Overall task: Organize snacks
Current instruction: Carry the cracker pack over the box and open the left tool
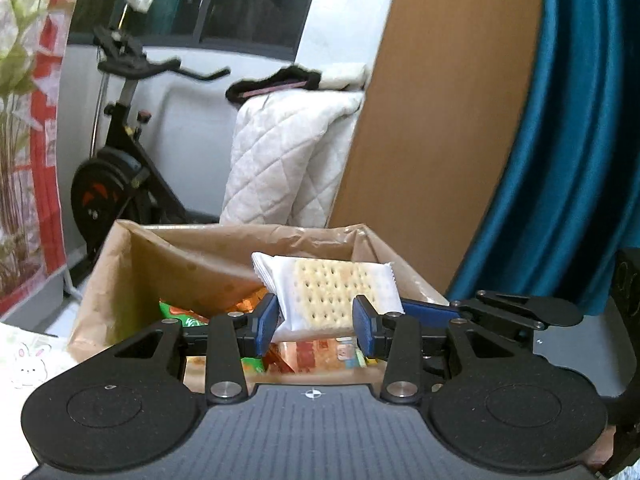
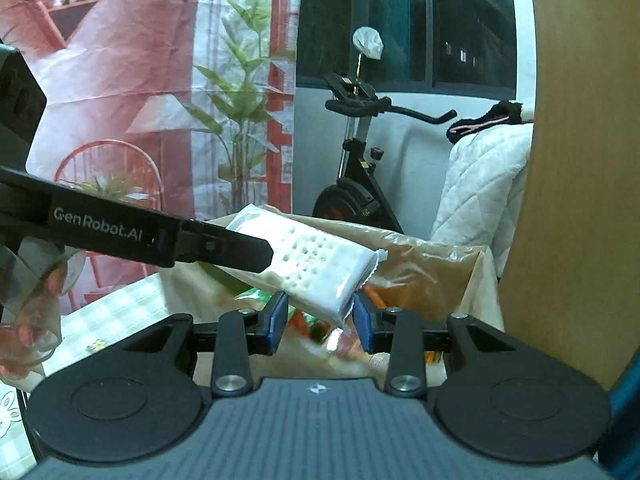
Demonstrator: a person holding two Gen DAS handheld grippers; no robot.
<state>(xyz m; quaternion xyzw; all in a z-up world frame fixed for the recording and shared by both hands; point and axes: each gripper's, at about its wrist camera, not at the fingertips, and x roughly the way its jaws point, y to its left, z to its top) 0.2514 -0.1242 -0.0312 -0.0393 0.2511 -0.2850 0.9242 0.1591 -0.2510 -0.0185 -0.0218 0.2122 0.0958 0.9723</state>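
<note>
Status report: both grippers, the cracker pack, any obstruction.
Left gripper and right gripper both shut on cracker pack. Pack above snack-filled paper bag. No obstruction visible.

Checked tablecloth [image 2: 120,312]; paper-lined box [image 1: 120,280] on it

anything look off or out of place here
One oddity: both grippers clamp the same cracker pack, the left gripper and right gripper each at one end, holding it tilted above the brown paper bag of snacks. Nothing looks spilled or torn.

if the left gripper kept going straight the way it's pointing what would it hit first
Probably the far wall of the brown paper bag. The left gripper already holds the cracker packet above it; depth is unclear.
</note>
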